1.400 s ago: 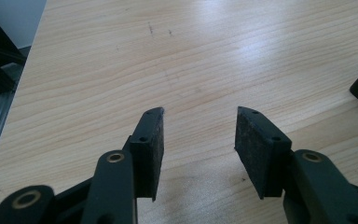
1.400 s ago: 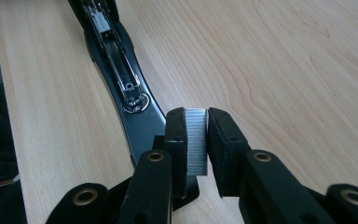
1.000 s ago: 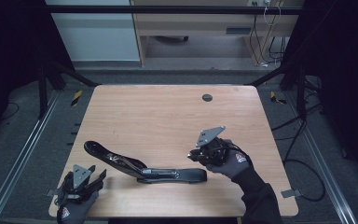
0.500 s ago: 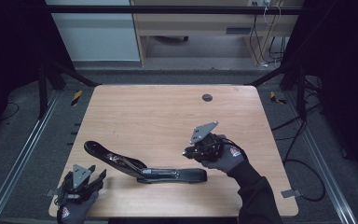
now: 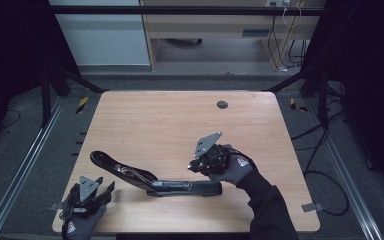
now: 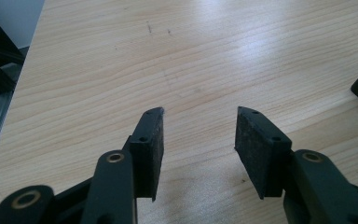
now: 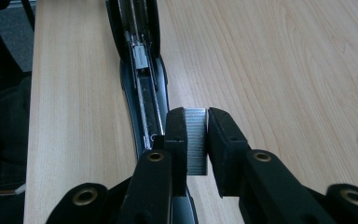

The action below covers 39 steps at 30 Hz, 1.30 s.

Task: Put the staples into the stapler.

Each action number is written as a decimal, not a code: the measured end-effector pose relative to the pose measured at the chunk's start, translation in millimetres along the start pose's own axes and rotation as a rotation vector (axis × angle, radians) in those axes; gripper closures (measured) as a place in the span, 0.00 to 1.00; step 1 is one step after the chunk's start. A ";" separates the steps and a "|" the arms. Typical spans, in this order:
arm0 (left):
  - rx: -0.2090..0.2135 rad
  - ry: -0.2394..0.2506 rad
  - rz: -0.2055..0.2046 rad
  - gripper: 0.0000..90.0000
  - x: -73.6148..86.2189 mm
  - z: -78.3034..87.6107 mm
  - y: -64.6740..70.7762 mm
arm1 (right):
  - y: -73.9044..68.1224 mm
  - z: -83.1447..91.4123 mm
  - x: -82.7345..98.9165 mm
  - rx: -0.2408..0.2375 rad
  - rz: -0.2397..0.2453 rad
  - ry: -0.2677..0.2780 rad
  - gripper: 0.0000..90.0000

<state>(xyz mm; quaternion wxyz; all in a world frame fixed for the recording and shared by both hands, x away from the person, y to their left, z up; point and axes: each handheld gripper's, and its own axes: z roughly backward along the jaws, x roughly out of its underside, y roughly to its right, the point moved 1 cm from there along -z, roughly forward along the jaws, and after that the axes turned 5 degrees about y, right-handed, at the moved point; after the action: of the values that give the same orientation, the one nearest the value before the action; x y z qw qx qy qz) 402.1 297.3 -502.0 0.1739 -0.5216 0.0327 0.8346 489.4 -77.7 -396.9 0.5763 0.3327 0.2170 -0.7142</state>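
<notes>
Right gripper [image 7: 196, 135]: pads clamped on one strip of staples [image 7: 196, 140], silvery, finely ribbed, held upright between the two black jaws; strip sits just above the near end of the open stapler [image 7: 142, 88], whether touching it I cannot tell; in the high view this gripper [image 5: 200, 164] hovers over the right end of the stapler [image 5: 155, 180], right of table centre, near side.

Stapler: one, black, long, hinged open; base lies flat along the near part of the table [image 5: 170, 120], lid arm raised and slanting away to the left; its metal channel with a pale pusher block shows in the right gripper view.

Left gripper [image 6: 199, 140]: jaws parted, nothing between the pads, bare wood beneath; in the high view it [image 5: 94, 192] rests at the near left corner, well apart from the staples.

Count: one staple strip; one stapler; two grippers; one dark round grommet [image 5: 222, 104] at the far side of the table.
</notes>
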 end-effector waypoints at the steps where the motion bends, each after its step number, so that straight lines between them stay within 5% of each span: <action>1: 0.000 0.001 0.000 0.57 0.0 0.0 0.1 | 0.0 -1.1 -0.4 -0.005 0.001 0.002 0.87; 39: 0.004 0.000 -0.002 0.57 0.5 -0.5 0.8 | -12.4 -41.4 0.7 -0.109 0.047 -0.047 0.87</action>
<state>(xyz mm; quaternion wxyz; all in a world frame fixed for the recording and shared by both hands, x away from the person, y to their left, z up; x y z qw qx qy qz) 402.1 296.6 -502.8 0.1757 -0.5213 0.0342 0.8344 486.6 -46.5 -426.6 0.6151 0.2887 0.2341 -0.6954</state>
